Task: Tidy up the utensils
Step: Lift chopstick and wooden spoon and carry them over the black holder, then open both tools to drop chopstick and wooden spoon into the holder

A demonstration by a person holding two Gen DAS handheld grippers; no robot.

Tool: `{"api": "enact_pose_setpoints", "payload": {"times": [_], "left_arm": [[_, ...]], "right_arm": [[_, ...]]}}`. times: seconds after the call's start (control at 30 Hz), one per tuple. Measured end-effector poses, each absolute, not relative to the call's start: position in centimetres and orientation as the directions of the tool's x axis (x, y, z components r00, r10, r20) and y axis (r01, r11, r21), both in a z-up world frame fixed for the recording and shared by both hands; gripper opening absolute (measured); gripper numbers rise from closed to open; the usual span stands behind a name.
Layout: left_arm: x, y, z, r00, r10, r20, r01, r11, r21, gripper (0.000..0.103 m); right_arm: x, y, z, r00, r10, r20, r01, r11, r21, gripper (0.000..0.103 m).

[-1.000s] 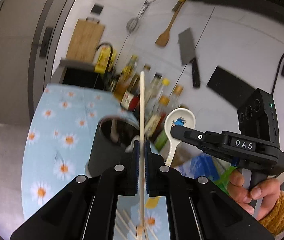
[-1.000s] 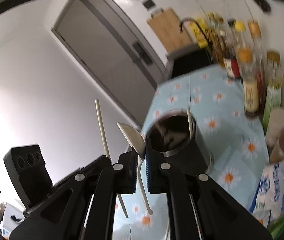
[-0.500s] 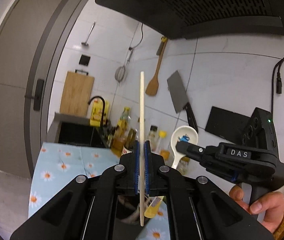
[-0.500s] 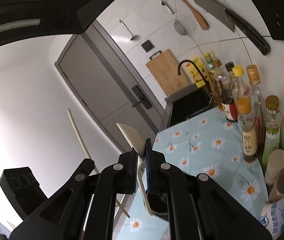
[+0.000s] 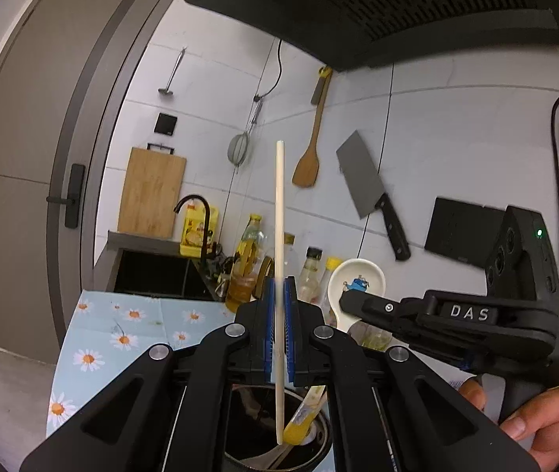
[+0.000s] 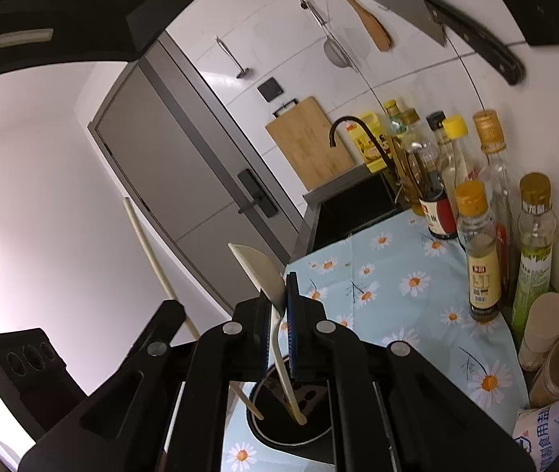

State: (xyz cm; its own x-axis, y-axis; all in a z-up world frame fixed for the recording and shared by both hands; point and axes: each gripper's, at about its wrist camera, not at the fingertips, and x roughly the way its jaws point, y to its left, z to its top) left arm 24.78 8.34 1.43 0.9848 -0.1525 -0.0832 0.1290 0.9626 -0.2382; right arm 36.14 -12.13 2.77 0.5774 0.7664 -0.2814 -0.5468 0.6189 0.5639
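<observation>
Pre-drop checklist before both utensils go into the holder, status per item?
1. Left hand-held gripper clamped on chopstick: ok.
2. Right hand-held gripper clamped on spoon: ok.
3. Chopstick tip over the holder mouth: ok, it hangs above the opening.
4. Spoon handle end over the holder: ok in the right wrist view.
5. Room in holder: cannot tell; a yellow-handled utensil already sits inside.
6. The two hand-held grippers apart from each other: ok, though close side by side.
</observation>
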Motion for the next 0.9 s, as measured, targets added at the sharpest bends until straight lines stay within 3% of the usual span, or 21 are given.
{"api": "enact_pose_setpoints", "payload": {"times": [0.3,0.47,0.67,0.77,0.9], "left_arm": [[25.5,8.8,-0.9,0.965,-0.178,-0.190,0.121,0.953,-0.278,0.004],[25.2,8.9,-1.1,0.965,-0.163,-0.206,0.102,0.955,-0.278,0.005],[24.5,9.3,-1.0,0.967,-0.153,-0.205,0.088,0.952,-0.294,0.005],[24.1,9.4,-1.1,0.967,-0.149,-0.206,0.084,0.951,-0.298,0.005],[23.5,9.4,-1.0,0.968,-0.146,-0.204,0.080,0.950,-0.301,0.005]], "right_arm": [[36.4,-11.7,1.6,0.538,0.779,-0.322,-0.533,0.610,0.586,0.019],[36.3,-11.9,1.7,0.532,0.783,-0.322,-0.527,0.604,0.598,0.029],[35.7,-12.0,2.1,0.534,0.780,-0.326,-0.527,0.608,0.593,0.031],[35.5,-11.8,2.3,0.520,0.780,-0.348,-0.534,0.615,0.580,0.041],[35.3,-11.2,2.1,0.505,0.771,-0.388,-0.533,0.632,0.562,0.041]]}}
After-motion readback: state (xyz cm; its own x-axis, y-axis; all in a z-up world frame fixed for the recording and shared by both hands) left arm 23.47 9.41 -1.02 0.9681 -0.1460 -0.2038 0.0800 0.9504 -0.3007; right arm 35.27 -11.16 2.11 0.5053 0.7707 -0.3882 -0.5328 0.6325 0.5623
